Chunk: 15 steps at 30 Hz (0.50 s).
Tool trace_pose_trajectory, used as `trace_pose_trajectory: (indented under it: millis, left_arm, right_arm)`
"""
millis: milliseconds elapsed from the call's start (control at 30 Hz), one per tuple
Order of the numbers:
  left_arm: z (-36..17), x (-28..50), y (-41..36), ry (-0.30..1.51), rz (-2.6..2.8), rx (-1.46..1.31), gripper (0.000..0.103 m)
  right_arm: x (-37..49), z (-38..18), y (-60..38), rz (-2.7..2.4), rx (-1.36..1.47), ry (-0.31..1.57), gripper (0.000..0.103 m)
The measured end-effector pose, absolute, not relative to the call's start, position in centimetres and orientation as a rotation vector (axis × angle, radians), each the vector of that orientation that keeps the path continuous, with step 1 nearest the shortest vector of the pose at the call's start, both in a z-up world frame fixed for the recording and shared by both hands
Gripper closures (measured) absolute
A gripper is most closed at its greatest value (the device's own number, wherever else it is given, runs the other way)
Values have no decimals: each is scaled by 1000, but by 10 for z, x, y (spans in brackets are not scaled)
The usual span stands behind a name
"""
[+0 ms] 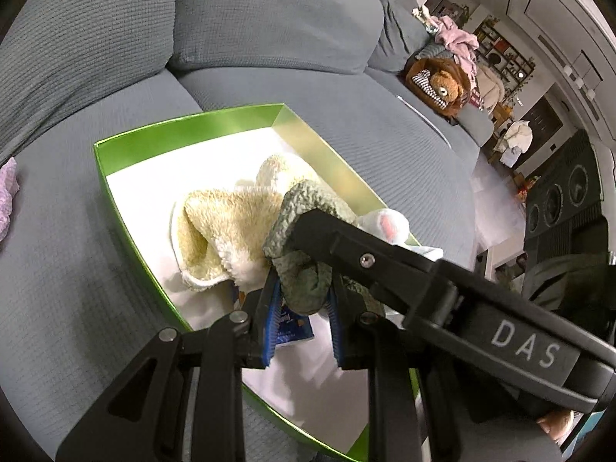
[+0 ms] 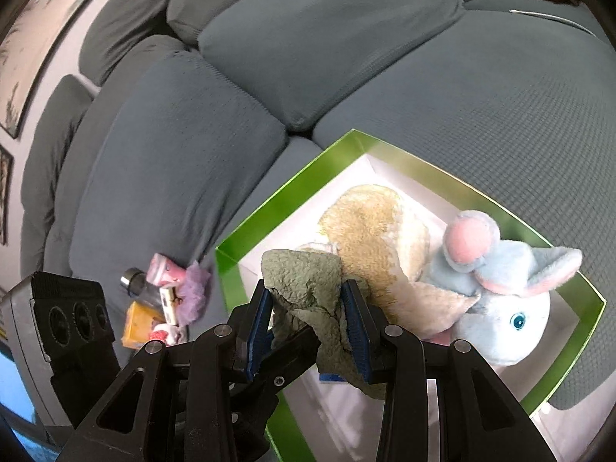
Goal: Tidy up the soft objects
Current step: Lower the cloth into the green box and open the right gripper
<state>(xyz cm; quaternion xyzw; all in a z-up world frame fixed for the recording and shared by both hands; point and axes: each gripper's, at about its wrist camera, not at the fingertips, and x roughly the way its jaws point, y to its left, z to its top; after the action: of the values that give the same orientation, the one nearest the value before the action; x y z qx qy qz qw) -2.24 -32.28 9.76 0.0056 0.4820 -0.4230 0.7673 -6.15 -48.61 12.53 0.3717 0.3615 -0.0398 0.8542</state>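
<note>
A green box (image 1: 115, 196) (image 2: 269, 215) with a white floor sits on a grey sofa. In it lie a cream fleecy cloth (image 1: 227, 227) (image 2: 373, 231) and a blue-grey plush mouse (image 2: 504, 308), of which a pink-soled foot (image 1: 387, 223) shows in the left wrist view. A green fleecy cloth (image 1: 304, 269) (image 2: 308, 285) hangs over the box. My left gripper (image 1: 302, 304) is shut on its lower part. My right gripper (image 2: 308, 308) is shut on its upper part; the right gripper's arm (image 1: 423, 281) crosses the left wrist view.
Small items lie on the seat left of the box: a purple fluffy thing (image 2: 194, 292) (image 1: 5, 200), a pink bottle (image 2: 163, 269), a dark jar (image 2: 134, 281), an orange packet (image 2: 136, 323). A teddy bear (image 1: 444, 86) sits at the sofa's far end. A blue packet (image 1: 290, 327) lies in the box.
</note>
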Motion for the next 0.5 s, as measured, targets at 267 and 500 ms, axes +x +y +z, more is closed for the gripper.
trace_pose_trajectory:
  millis: [267,500]
  left_arm:
    - [91,-21,-330,1084,-903,35,84]
    - [90,-19,-332,1093,-907,39,84]
  right_arm:
    - [-59,119,-489,-124,789,788,62]
    - [-59,118,-488,-151,776,798,62]
